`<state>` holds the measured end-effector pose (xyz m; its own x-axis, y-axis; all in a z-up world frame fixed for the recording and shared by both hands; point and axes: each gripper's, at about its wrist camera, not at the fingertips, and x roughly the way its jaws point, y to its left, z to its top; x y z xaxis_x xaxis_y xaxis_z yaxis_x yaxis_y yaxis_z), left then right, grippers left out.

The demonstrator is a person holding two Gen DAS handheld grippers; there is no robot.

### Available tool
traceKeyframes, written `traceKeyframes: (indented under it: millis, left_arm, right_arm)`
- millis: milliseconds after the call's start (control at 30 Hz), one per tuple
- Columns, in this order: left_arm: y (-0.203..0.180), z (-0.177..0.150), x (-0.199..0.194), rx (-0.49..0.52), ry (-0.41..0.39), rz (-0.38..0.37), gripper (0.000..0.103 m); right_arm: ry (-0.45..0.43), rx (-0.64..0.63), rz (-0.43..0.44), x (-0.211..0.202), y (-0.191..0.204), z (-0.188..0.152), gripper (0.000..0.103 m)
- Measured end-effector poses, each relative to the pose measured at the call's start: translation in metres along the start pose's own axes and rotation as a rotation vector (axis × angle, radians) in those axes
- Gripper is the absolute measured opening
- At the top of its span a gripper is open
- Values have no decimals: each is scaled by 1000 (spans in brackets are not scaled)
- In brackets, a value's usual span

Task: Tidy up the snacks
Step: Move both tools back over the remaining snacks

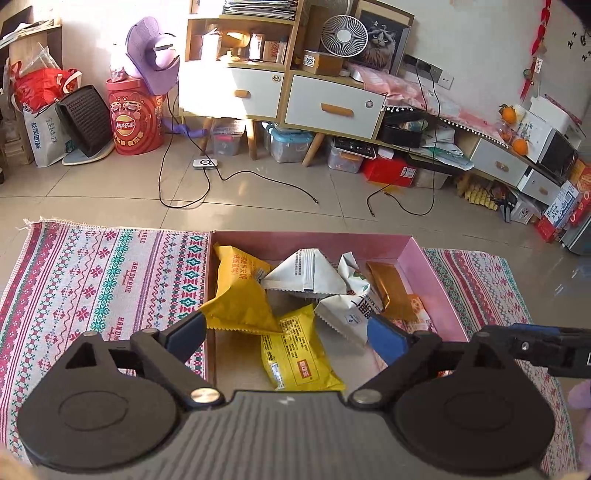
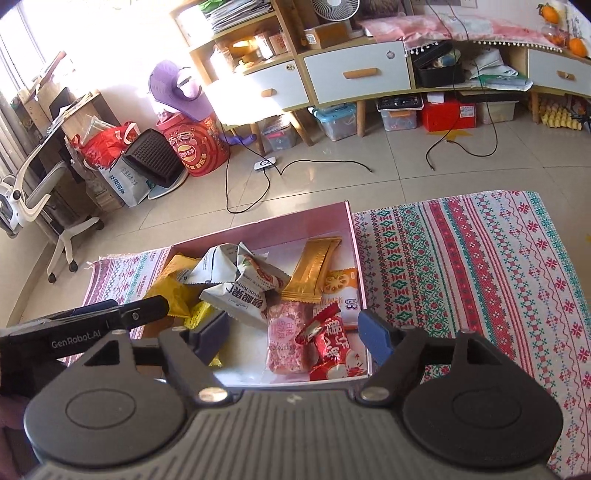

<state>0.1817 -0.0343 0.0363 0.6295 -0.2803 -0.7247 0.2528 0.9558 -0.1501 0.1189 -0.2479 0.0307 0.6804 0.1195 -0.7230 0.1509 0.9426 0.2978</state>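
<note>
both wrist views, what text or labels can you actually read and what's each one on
"HANDMADE": woven into the patterned cloth.
"Lay's", with Chinese characters: red tub.
"GenRobot.AI": left gripper's body, seen in the right wrist view.
"5003": small label on a cardboard box.
Snack packet print in the pink box: mostly too small.

I am in a lived-in home room: tiled floor (image 1: 258, 192), woven rug (image 1: 103, 280), wooden drawer cabinet (image 1: 332, 107), desk fan (image 1: 343, 35), storage bins (image 1: 288, 144).
</note>
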Motion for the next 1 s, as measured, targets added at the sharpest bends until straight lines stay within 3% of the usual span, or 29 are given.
traceKeyframes:
  millis: [400, 633, 1000]
  left_arm:
    - [17, -35, -37, 43, 30, 10, 103]
    - [25, -62, -52, 64, 58, 26, 103]
    - [39, -93, -54, 92, 62, 61, 103]
  right_arm:
    - [-7, -32, 0, -28, -3, -30, 91]
    - [-2, -80, -21, -37, 3, -51, 92]
    - [3, -158, 30, -33, 22, -84, 93]
